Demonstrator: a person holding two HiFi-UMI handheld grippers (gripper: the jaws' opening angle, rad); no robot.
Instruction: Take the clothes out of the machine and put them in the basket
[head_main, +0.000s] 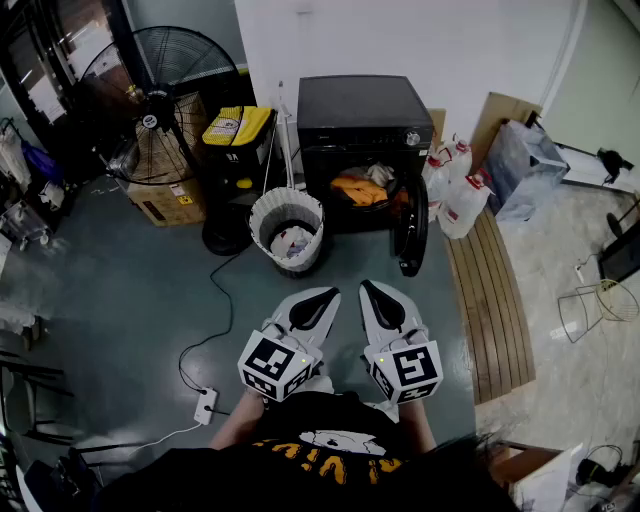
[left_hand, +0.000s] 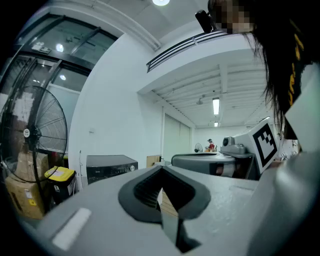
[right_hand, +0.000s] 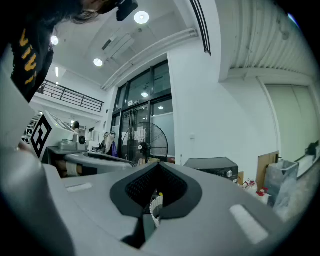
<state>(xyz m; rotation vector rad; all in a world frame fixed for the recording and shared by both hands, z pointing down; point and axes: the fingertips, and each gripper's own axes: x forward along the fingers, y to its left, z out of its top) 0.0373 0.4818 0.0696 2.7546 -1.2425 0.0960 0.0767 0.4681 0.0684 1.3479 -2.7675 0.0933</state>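
Note:
A black machine (head_main: 365, 115) stands against the far wall with its round door (head_main: 411, 226) swung open to the right. Orange clothes (head_main: 359, 189) lie inside the drum. Left of the machine, a white slatted basket (head_main: 262, 212) on the floor holds some pale clothes (head_main: 291, 241). My left gripper (head_main: 325, 294) and right gripper (head_main: 368, 288) are side by side, close to my body, well short of the machine. Both are shut and hold nothing. The machine also shows at a distance in the left gripper view (left_hand: 111, 168) and in the right gripper view (right_hand: 212, 164).
A big standing fan (head_main: 165, 90), a yellow-lidded black bin (head_main: 237, 135) and a cardboard box (head_main: 165, 200) stand at the left. White jugs (head_main: 455, 190) and a wooden slatted board (head_main: 492, 300) are at the right. A power strip (head_main: 205, 403) with its cable lies on the floor near my feet.

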